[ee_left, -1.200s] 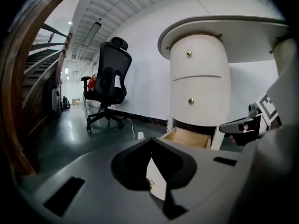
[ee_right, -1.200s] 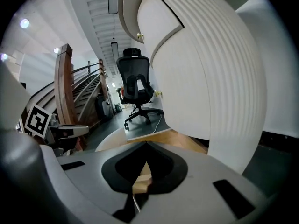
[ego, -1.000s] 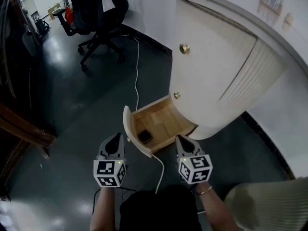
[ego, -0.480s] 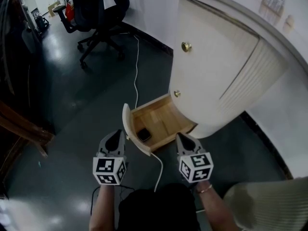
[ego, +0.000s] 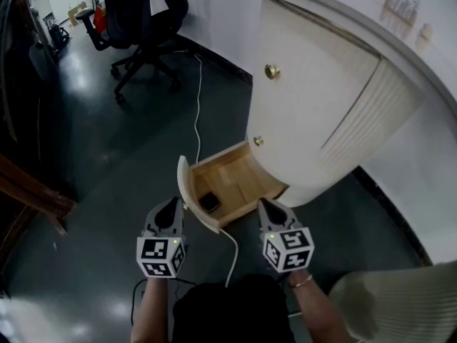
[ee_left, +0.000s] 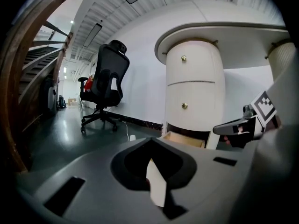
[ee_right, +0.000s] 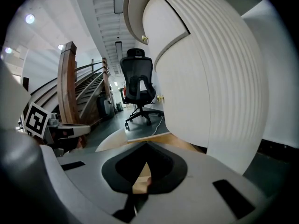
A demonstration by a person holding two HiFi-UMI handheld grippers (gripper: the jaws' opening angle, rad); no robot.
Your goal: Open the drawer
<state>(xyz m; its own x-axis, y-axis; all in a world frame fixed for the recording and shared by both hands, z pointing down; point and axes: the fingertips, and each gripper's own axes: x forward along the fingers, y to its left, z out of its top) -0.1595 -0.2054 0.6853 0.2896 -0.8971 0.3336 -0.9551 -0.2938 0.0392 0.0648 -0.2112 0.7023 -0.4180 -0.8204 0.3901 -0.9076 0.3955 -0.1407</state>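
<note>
Dark glossy floor, white wall behind. Black office chair at upper left; white cable runs from the wall, past the drawer, toward the person.

Rounded cream cabinet against the wall. Two brass knobs: upper knob, lower knob.

Drawer: bottom of the cabinet, pulled well out toward the person, pale wood inside. Its curved front stands clear of the cabinet. Small dark object lies inside near the front.

Left gripper: jaws together, nothing between them. Tip just beside the drawer front's left end; contact not clear.

Right gripper: jaws closed, empty. Tip near the drawer's right side, below the cabinet base.

Both grippers point forward and slightly down, level with each other, drawer front between them.
</note>
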